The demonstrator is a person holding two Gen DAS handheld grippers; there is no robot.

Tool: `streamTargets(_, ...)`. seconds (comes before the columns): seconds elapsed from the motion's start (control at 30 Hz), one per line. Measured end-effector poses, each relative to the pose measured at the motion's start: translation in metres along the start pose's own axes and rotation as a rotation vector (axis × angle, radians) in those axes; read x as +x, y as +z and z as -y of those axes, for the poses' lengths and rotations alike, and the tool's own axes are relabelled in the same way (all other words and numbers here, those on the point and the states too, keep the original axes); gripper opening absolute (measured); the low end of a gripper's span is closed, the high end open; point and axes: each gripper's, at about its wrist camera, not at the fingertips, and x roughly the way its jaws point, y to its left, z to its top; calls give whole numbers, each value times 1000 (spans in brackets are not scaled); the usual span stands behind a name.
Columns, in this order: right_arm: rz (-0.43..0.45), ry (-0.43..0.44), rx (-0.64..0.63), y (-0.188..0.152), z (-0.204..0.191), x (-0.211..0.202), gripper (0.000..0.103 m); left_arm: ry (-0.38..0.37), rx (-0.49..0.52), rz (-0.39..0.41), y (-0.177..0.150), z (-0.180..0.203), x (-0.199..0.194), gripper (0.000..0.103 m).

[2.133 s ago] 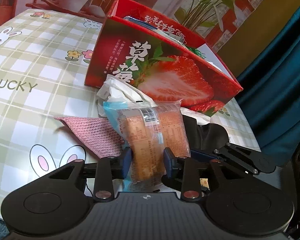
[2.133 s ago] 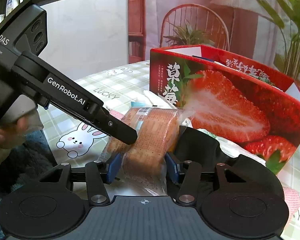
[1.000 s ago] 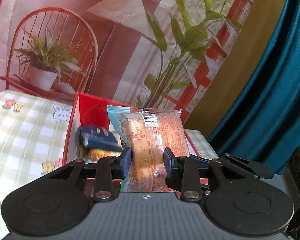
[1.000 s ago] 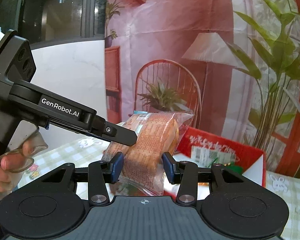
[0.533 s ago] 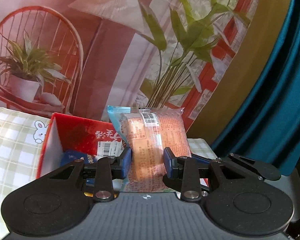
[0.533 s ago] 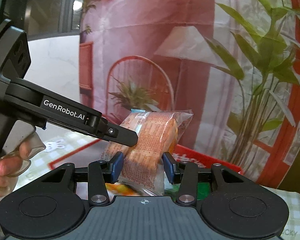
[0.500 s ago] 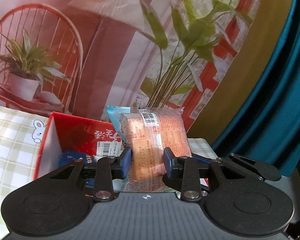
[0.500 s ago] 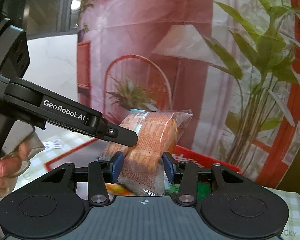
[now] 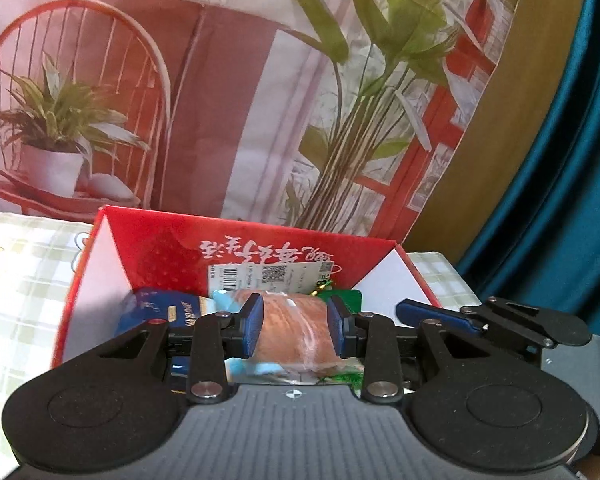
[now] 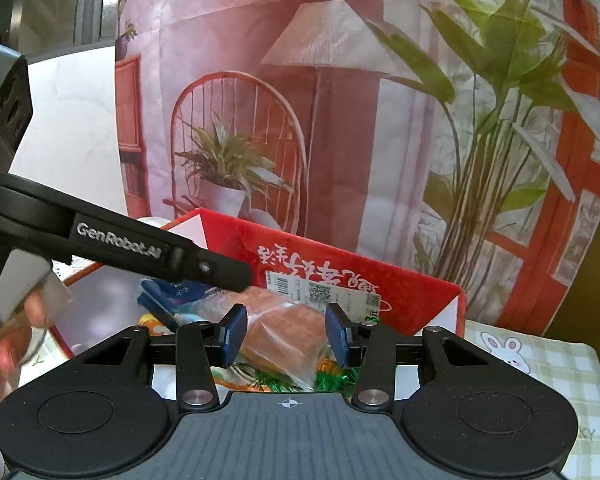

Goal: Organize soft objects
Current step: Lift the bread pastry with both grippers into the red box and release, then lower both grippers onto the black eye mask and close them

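An orange bread packet (image 9: pixel 294 332) in clear wrap lies tipped forward, low inside the open red strawberry box (image 9: pixel 260 240). My left gripper (image 9: pixel 296 327) is shut on it, a blue pad against each side. My right gripper (image 10: pixel 287 334) grips the same bread packet (image 10: pixel 284 332) from the other side, over the red box (image 10: pixel 340 264). In the right wrist view the left gripper's black finger (image 10: pixel 220 268) reaches in from the left and touches the packet's far end. A hand (image 10: pixel 16 344) holds that tool. The packet's lower end is hidden behind the gripper bodies.
Inside the box lie a blue packet (image 9: pixel 168 308), a green item (image 9: pixel 340 300) and a white barcode label (image 9: pixel 268 276). The box stands on a green-checked tablecloth (image 9: pixel 20 280). A printed backdrop (image 9: pixel 220 100) hangs close behind and a teal curtain (image 9: pixel 560 160) at the right.
Both grippers have come forward and down over the box's open top. The bread packet, upright before, now lies tipped forward low in the box. Neither pair of jaws has changed width.
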Motion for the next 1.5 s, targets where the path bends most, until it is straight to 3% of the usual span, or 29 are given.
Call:
streamTargets(0.27,27,6,17,-12,-9,-30,40,40,50,-7,-16,2,-38,36)
streamTargets(0.4,60,8,33,-22,-18,-54,40,24,27,-7,-30,0,-61,36)
streamTargets(0.67,126,10,31,-49,-36,-104,41,49,46,-11,-73,6,-105,36)
streamTargets(0.83,108,26,69,-76,-42,-121,42,52,9,-47,-111,3,-117,36)
streamTargets(1.0,32,14,109,-113,-48,-122,68,87,12,-93,-146,1,-117,36)
streamTargets(1.2,-4,-15,133,-138,-53,-127,98,79,10,-105,-160,-1,-116,36)
streamTargets(1.27,6,-32,153,-143,-52,-131,103,81,5,-105,-163,-2,-117,36)
streamTargets(1.5,-10,-93,192,-156,-46,-132,103,94,-12,-120,-172,-5,-117,37)
